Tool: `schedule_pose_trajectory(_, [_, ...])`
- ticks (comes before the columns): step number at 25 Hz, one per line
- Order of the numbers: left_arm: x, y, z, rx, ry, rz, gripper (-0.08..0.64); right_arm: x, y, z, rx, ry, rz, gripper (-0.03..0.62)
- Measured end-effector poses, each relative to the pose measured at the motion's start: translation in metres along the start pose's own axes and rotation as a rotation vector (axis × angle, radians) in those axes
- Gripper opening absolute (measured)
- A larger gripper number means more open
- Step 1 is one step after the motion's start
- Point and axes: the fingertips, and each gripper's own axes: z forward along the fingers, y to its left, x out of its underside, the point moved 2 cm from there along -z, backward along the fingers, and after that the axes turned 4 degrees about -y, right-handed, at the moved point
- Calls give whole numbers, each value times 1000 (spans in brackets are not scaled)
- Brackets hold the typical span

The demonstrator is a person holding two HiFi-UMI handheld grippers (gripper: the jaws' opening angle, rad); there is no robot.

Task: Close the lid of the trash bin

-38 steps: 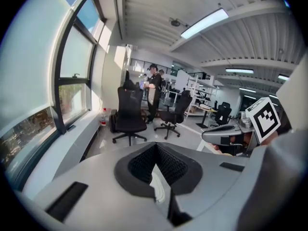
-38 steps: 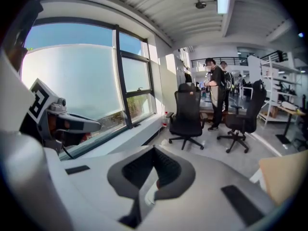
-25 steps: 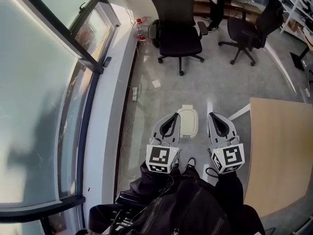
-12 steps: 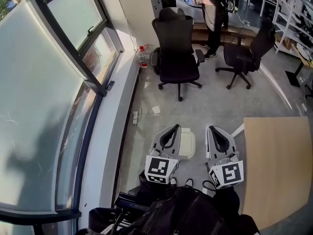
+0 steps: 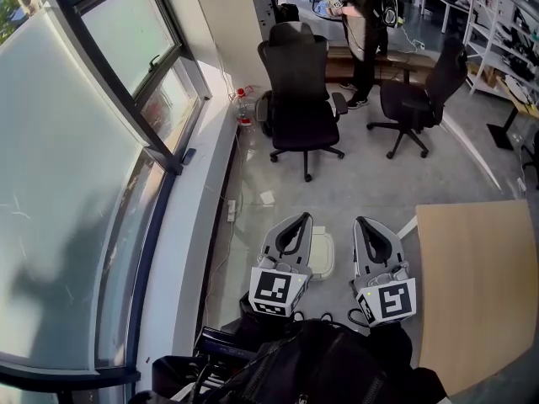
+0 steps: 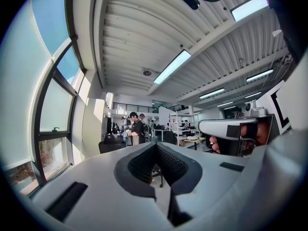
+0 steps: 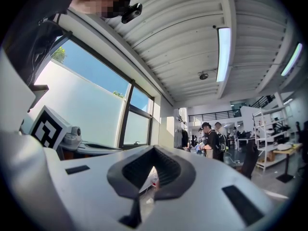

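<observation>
Room: office floor [image 5: 370, 175] beside tall windows, chairs [image 5: 301, 91] well beyond.
Trash bin [image 5: 323, 252]: low and white, on the floor between my grippers and partly behind the left one. Its top looks flat, so I judge the lid down.
Left gripper [image 5: 297, 220]: jaws together, empty.
Right gripper [image 5: 365, 224]: likewise closed on nothing, held clear near the tabletop [image 5: 480, 284] — likely because nothing needs pushing.

Two grippers [image 5: 296, 222] [image 5: 365, 224], two chairs [image 5: 300, 99] [image 5: 414, 95], one bin [image 5: 323, 252]

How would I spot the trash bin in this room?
Find the pale wooden table at the right, then look left across the floor. The trash bin sits there, partly hidden by the left gripper. It is small, white and rounded; the chairs beyond are black.
</observation>
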Motion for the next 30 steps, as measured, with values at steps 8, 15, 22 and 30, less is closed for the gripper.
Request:
schedule_pose_trajectory(8, [-4, -3, 6, 13, -4, 3, 2, -7, -4, -2, 10, -9, -14, 0])
schedule_pose_trajectory(15, [1, -5, 7, 18, 9, 2, 2, -2, -6, -3, 21, 2, -11, 0])
schedule_pose_trajectory(22, [5, -2, 5, 9, 21, -7, 2, 2, -7, -3, 23, 16, -13, 0])
schedule_pose_trajectory(30, [7, 1, 4, 3, 29, -6, 2, 4, -8, -3, 31, 19, -8, 0])
